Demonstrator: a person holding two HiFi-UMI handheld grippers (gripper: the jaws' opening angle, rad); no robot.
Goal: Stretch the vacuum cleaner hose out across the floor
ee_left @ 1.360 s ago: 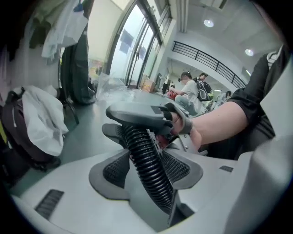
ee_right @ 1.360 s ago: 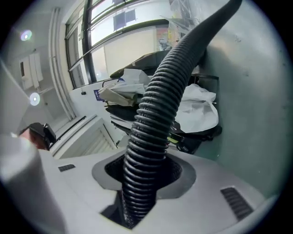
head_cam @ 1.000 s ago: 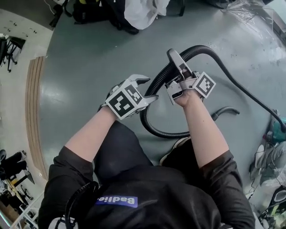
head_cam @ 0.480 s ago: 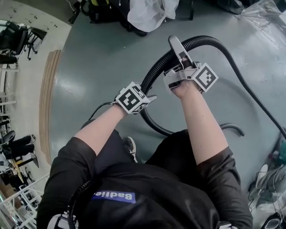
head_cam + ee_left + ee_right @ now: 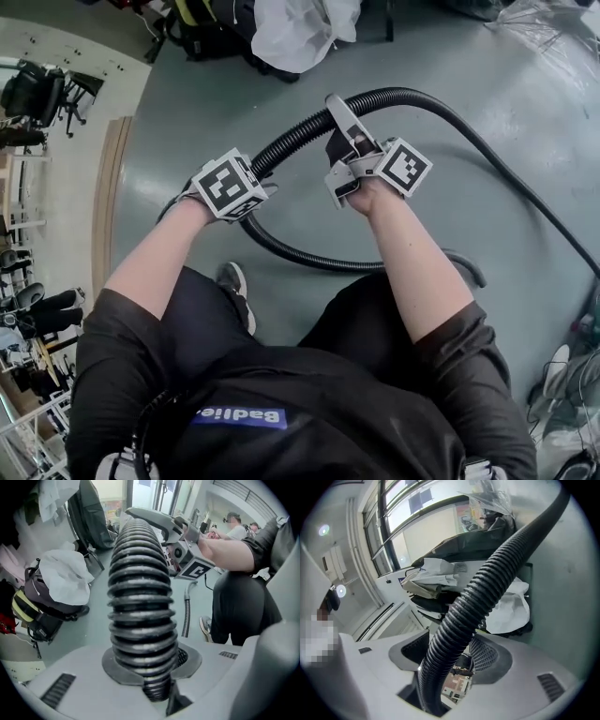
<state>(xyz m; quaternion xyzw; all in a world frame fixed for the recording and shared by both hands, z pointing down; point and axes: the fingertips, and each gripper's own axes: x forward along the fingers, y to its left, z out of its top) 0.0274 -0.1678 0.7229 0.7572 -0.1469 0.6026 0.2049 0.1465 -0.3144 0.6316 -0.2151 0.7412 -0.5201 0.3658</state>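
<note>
Risk: left gripper [image 5: 143,667] has just been closing and clamps the hose [image 5: 412,95], right gripper [image 5: 450,667] has just been opening, loose around it; the raised arc beyond the shoe [image 5: 234,281] may slip through, leaving the loop beside that shoe unstretched.

Black hose [image 5: 309,261] loops on the grey floor [image 5: 187,112]. At its far edge lie bags [image 5: 202,33] and white cloth [image 5: 300,28].

Head view: black ribbed vacuum hose [image 5: 412,93] runs off frame edge at 3 o'clock; lower loop hidden behind right forearm [image 5: 412,262]. Right gripper view: hose cut off at 1 o'clock.
</note>
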